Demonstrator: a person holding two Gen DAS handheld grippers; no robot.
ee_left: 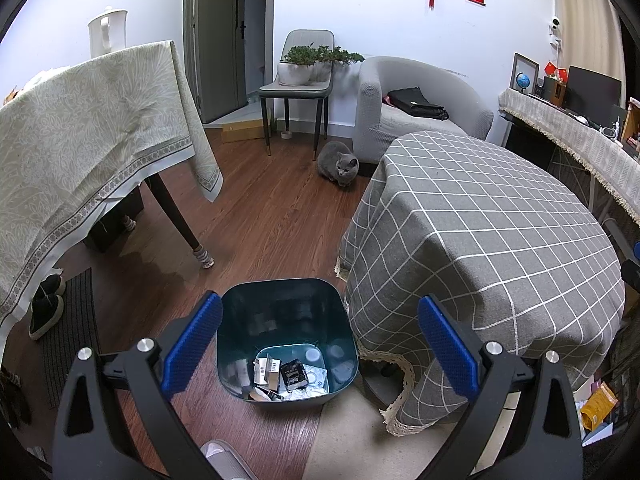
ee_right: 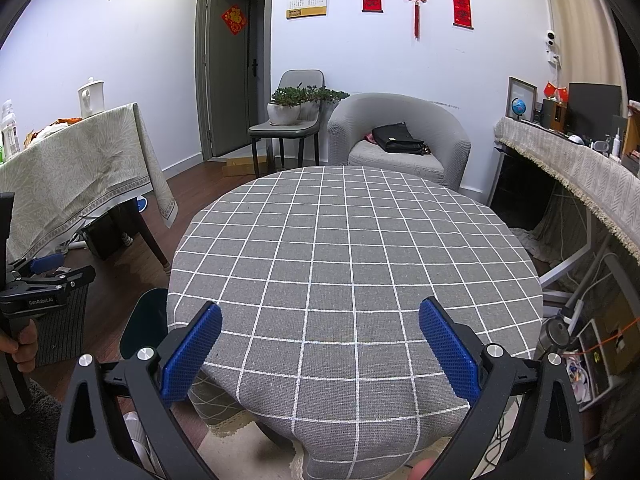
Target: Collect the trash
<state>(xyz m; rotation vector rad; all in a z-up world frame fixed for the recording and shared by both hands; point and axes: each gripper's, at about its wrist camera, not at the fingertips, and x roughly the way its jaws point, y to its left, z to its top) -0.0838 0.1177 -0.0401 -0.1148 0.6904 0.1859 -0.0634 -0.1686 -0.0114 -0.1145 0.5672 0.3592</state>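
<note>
Bin [ee_left: 286,320]: smooth dark teal plastic, slightly glossy inside.
Trash [ee_left: 290,376]: crumpled paper, small card boxes, shiny wrappers.
Round table cloth [ee_right: 356,264]: matt grey woven fabric, white grid, lace hem.
Floor [ee_left: 264,216]: reddish wood planks, mild sheen.
Left gripper [ee_left: 320,344]: matt black plastic arms, blue dimpled rubbery pads, bright metal screws.
Armchair [ee_left: 416,108]: grey textured cloth cover.

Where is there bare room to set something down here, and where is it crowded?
The checked tablecloth on the round table shows nothing on it, from the near edge to the armchair side. The wood floor between both tables is open up to the cat. Crowded: the bin bottom, and the long desk on the right.
</note>
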